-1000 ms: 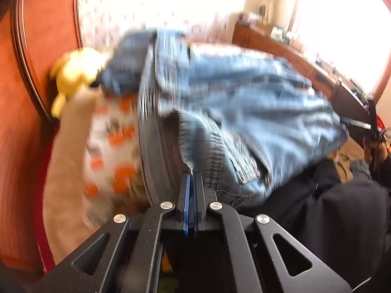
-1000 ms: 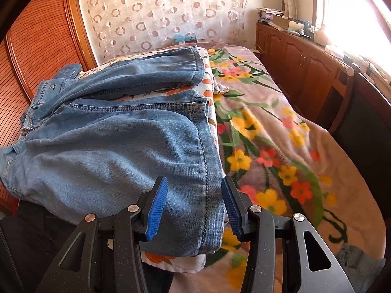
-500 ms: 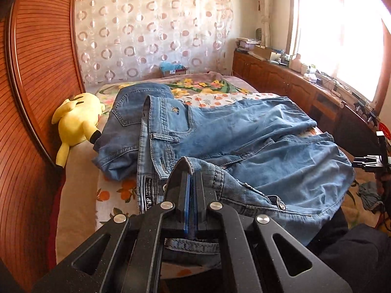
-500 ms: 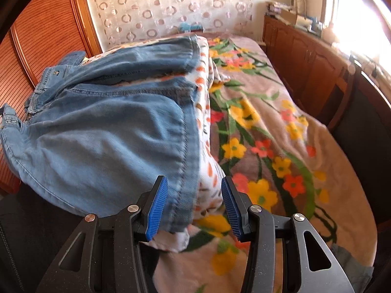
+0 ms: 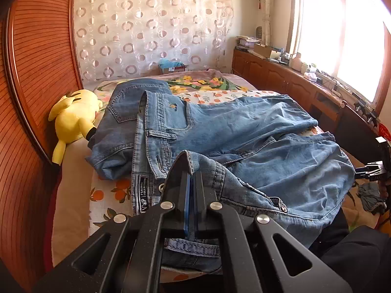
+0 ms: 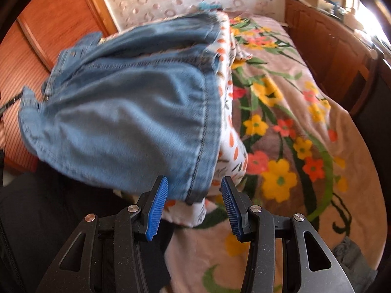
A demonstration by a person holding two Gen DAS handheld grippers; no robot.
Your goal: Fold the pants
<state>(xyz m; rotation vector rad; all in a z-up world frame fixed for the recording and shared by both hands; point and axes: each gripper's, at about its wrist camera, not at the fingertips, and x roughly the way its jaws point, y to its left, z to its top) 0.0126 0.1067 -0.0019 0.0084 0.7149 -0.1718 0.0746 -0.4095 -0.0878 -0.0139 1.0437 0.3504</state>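
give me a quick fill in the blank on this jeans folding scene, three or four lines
1. The left tool is shut on the ____ of the jeans.
2. The plush toy lying beside the jeans is ____ in colour.
3. The right tool has its blue pads standing ____, with the hem of a jeans leg between them.
4. The blanket on the bed is printed with ____.

Missing words: waistband; yellow; apart; flowers
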